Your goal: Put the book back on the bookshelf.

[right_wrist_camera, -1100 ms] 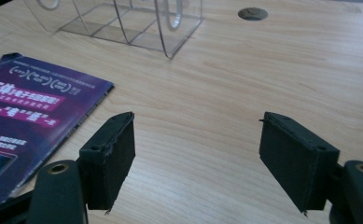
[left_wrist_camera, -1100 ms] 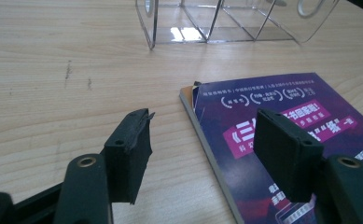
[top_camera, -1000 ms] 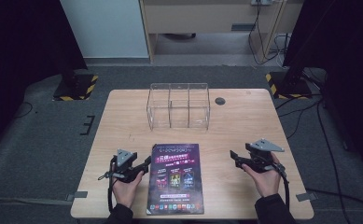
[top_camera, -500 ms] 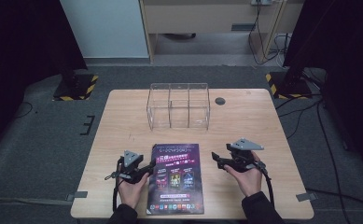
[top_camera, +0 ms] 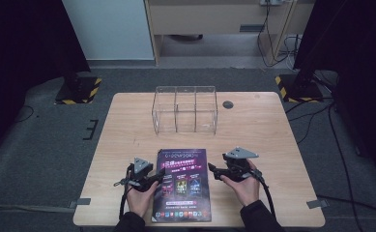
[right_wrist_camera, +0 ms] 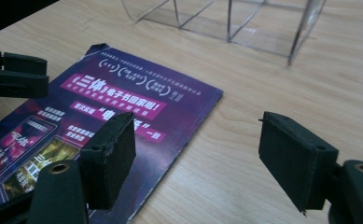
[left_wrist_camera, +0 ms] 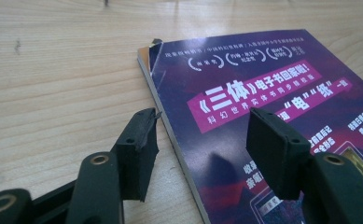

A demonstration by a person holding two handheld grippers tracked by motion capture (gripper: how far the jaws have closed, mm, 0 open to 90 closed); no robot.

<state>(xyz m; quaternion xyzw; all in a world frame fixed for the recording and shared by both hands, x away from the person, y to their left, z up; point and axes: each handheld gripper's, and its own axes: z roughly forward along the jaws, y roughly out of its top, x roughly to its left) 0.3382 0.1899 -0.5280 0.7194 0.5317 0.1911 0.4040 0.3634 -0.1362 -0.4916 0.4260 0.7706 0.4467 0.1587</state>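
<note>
A purple booklet (top_camera: 183, 183) with white and pink print lies flat at the table's near middle. My left gripper (top_camera: 164, 178) is at its left edge, held low and open. In the left gripper view the two jaws straddle that edge of the booklet (left_wrist_camera: 263, 84), one over bare wood and one over the cover, and the left gripper (left_wrist_camera: 202, 126) holds nothing. My right gripper (top_camera: 212, 170) is just off the booklet's right edge, also open. In the right gripper view the right gripper (right_wrist_camera: 198, 135) has its jaws spread over the booklet's (right_wrist_camera: 137, 102) corner and the wood.
A clear three-compartment box (top_camera: 184, 110) stands on the wooden table (top_camera: 272, 135) behind the booklet, also seen as the clear box (right_wrist_camera: 230, 18). A small black round disc (top_camera: 228, 104) sits right of it. The left gripper (right_wrist_camera: 16, 74) shows at the far left.
Both hands have moved inward to the booklet. The right gripper has slid left to its right edge, and the left gripper has edged right onto its left edge.
</note>
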